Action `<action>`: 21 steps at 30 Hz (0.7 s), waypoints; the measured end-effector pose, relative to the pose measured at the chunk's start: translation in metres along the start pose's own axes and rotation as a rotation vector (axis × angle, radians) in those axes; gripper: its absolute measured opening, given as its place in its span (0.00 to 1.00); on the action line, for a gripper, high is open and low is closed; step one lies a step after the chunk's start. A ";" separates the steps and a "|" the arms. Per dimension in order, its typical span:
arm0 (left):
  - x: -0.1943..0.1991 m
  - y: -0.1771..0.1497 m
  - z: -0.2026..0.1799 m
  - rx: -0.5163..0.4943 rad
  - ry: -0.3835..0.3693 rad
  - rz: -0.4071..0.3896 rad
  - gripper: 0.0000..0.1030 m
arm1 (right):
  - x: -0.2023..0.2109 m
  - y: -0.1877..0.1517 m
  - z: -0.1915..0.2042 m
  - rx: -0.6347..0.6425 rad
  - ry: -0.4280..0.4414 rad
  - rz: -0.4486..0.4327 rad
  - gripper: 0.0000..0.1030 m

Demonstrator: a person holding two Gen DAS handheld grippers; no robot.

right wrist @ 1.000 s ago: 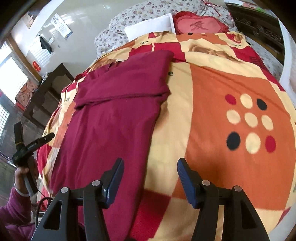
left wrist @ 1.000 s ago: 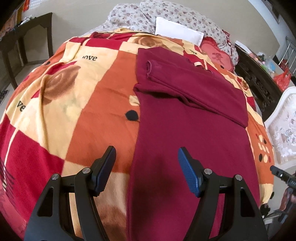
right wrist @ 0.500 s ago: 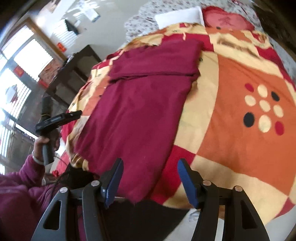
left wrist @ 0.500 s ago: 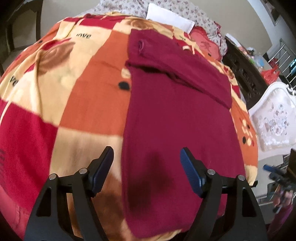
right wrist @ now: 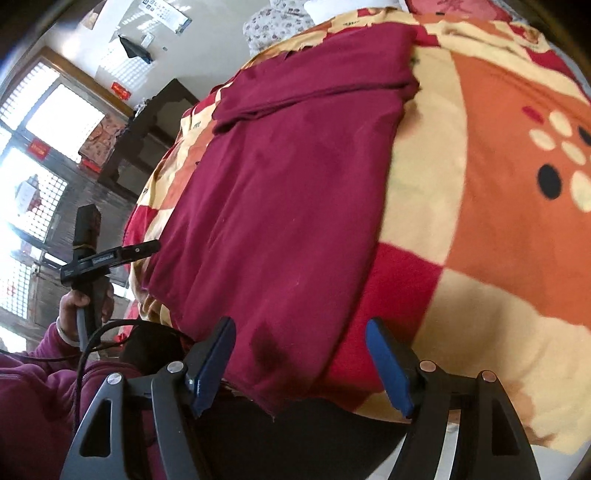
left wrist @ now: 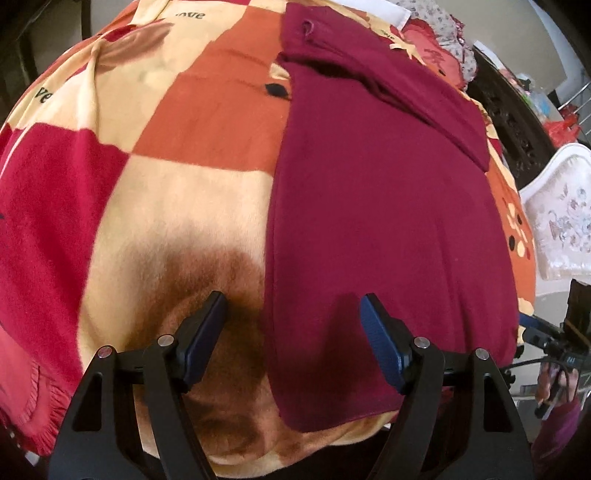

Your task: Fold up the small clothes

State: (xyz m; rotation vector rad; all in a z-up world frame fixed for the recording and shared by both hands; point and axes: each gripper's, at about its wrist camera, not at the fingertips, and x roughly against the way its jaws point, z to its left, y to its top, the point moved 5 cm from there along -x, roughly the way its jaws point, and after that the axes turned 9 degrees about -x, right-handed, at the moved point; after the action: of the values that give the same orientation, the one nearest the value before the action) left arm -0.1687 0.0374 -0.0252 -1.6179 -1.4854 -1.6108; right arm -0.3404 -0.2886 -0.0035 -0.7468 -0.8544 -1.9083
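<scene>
A dark red knit garment [left wrist: 376, 206] lies flat on the bed, its sleeves folded across the far end. It also shows in the right wrist view [right wrist: 288, 192]. My left gripper [left wrist: 293, 325] is open and hovers low over the garment's near left corner, one finger over the blanket, the other over the cloth. My right gripper [right wrist: 301, 350] is open and hovers over the garment's near right corner at the hem. Neither gripper holds anything.
A patterned orange, red and cream blanket [left wrist: 177, 155] covers the bed [right wrist: 498, 206]. Pillows [left wrist: 439, 22] lie at the far end. A dark wooden cabinet [left wrist: 513, 114] and a white chair [left wrist: 561, 218] stand at the right. The left gripper's handle and hand [right wrist: 88, 266] show in the right wrist view.
Both grippers have pulled back toward the near edge of the bed and dropped lower, each now over a near corner of the garment. Both stayed open.
</scene>
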 end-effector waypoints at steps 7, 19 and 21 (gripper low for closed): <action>-0.005 -0.003 -0.010 -0.070 0.079 0.002 0.73 | 0.001 -0.003 0.010 0.018 0.028 -0.044 0.63; -0.010 -0.003 -0.012 -0.097 0.117 0.013 0.74 | 0.002 -0.003 0.008 0.007 0.068 -0.024 0.59; -0.010 -0.004 -0.014 -0.101 0.112 0.021 0.74 | 0.003 -0.004 0.008 0.001 0.088 -0.018 0.59</action>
State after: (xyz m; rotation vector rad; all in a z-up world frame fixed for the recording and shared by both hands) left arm -0.1760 0.0232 -0.0324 -1.5625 -1.3466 -1.7597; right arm -0.3441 -0.2825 0.0024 -0.6517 -0.8094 -1.9419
